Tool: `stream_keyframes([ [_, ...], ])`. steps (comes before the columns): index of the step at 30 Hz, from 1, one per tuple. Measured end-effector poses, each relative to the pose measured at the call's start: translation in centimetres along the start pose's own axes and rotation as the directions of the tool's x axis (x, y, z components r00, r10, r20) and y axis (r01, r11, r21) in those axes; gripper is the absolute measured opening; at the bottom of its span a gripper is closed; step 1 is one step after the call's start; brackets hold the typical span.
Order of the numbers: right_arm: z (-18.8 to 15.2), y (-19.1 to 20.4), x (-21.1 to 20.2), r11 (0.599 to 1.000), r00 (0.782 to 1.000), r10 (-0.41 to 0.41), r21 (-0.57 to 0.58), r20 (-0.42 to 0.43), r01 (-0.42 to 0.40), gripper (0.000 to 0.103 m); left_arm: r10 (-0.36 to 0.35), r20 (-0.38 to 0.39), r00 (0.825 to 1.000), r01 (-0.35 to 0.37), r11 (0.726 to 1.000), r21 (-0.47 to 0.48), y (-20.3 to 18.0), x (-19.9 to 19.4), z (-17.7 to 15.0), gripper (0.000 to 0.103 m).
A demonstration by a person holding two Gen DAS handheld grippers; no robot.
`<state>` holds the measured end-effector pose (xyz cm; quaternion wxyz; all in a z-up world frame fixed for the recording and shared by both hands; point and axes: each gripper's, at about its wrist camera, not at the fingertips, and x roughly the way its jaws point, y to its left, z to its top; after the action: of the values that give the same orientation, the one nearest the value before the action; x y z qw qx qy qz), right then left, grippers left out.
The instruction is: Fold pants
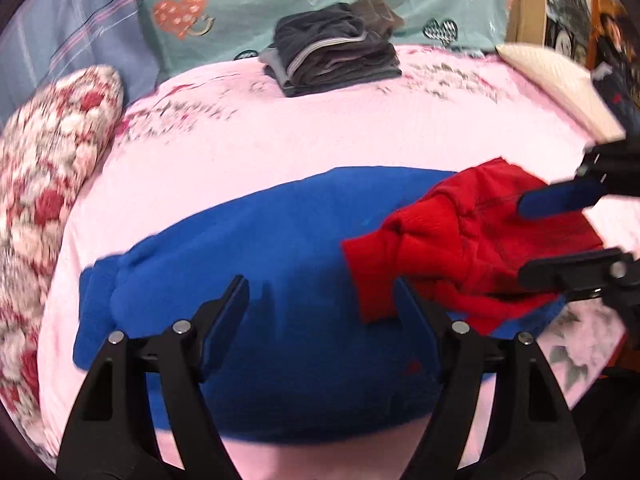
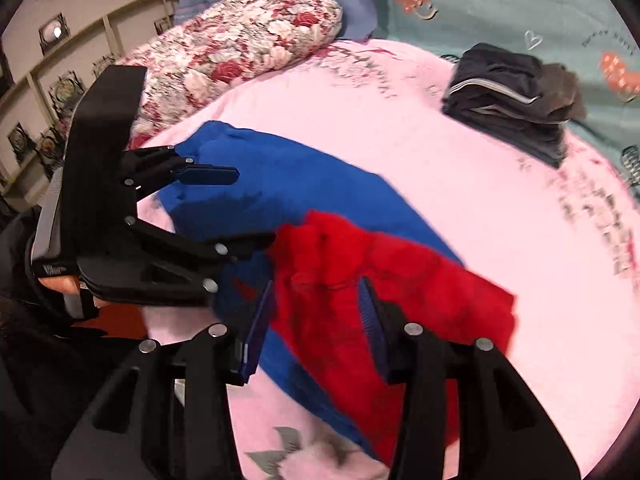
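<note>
The pants, blue with a red part, lie flat on the pink sheet. Left gripper and right gripper hover over them, jaws wide, empty. Only the right view shows the wall; the left alone shows a white pillow.

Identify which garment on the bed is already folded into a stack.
The dark grey stack at the far edge is folded; the blue pants and red garment lie loose between the open grippers.

Left gripper is held low with jaws spread wide, nothing clamped between them. Right gripper is likewise held with jaws apart and angled downward. Both are kept near each other, each seen in the other's view.
</note>
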<state>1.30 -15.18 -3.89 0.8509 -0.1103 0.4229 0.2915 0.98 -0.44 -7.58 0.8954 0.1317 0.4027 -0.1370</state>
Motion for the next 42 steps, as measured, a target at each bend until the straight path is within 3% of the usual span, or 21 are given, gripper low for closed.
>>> stream_keyframes([
  [4, -0.2, 0.3, 2.6, 0.999, 0.996, -0.008, -0.041, -0.089, 0.005, 0.044, 0.012, -0.064, 0.998, -0.012, 1.0, -0.002, 0.1, 2.3, -0.7, 0.079],
  [5, -0.2, 0.0, 3.6, 0.999, 0.992, -0.014, -0.043, -0.129, 0.009, 0.025, 0.011, -0.061, 0.998, -0.012, 1.0, -0.011, 0.3, 2.3, -0.9, 0.081],
  [6, -0.3, -0.2, 4.6, 1.0, 0.987, 0.001, -0.021, -0.163, -0.004, 0.015, 0.009, -0.062, 0.998, -0.01, 1.0, -0.015, 0.4, 2.3, -0.9, 0.082],
  [8, 0.1, -1.1, 4.4, 0.999, 0.99, 0.037, 0.039, -0.139, -0.032, 0.008, -0.002, -0.061, 0.998, 0.001, 1.0, -0.026, 0.7, 2.3, -1.0, 0.082],
  [12, 1.4, -3.1, 0.4, 0.991, 0.997, 0.071, 0.116, -0.024, -0.068, 0.004, -0.02, -0.056, 0.998, 0.018, 0.999, -0.035, 0.9, 2.4, -1.1, 0.082],
  [15, 3.1, -2.6, -2.5, 0.992, 0.994, 0.085, 0.088, 0.068, -0.091, 0.004, -0.033, -0.053, 0.998, 0.03, 0.999, -0.044, 1.0, 2.5, -1.2, 0.082],
  [17, 4.0, -1.9, -2.9, 0.99, 0.989, 0.121, 0.065, 0.081, -0.127, 0.004, -0.042, -0.055, 0.998, 0.039, 0.998, -0.055, 1.2, 2.5, -1.2, 0.082],
  [19, 4.2, -1.2, -1.1, 0.983, 0.984, 0.174, 0.05, 0.027, -0.175, 0.004, -0.042, -0.053, 0.998, 0.038, 0.997, -0.063, 1.2, 2.4, -1.3, 0.082],
  [23, 2.5, -0.4, 5.0, 0.988, 0.977, 0.151, 0.035, -0.15, -0.147, 0.004, -0.023, -0.049, 0.999, 0.018, 0.995, -0.102, 2.6, 1.1, -1.7, 0.08],
  [29, 0.9, -0.2, 5.7, 0.984, 0.974, 0.18, 0.03, -0.136, -0.177, 0.005, -0.022, 0.064, 0.998, 0.03, 0.993, -0.117, 3.4, -2.6, -0.1, 0.08],
  [32, 0.6, 0.0, 4.8, 0.985, 0.978, 0.17, 0.004, -0.125, -0.171, 0.016, -0.017, 0.019, 1.0, 0.018, 0.999, -0.038, 0.8, 0.0, 1.4, 0.081],
  [35, -0.4, -0.7, 2.3, 0.993, 0.987, 0.111, -0.011, -0.119, -0.113, 0.022, -0.008, -0.045, 0.999, 0.006, 0.999, -0.036, 0.1, 2.9, 1.1, 0.081],
  [40, -1.9, -5.5, -3.4, 0.994, 0.999, -0.027, 0.108, -0.02, 0.029, 0.024, 0.001, -0.031, 1.0, -0.003, 0.998, -0.055, 0.2, 2.7, 1.1, 0.082],
  [42, -3.3, -6.5, -1.4, 0.989, 0.987, -0.073, 0.118, -0.14, 0.09, 0.022, 0.01, -0.022, 1.0, -0.011, 0.999, -0.044, -0.3, 2.5, 1.2, 0.084],
])
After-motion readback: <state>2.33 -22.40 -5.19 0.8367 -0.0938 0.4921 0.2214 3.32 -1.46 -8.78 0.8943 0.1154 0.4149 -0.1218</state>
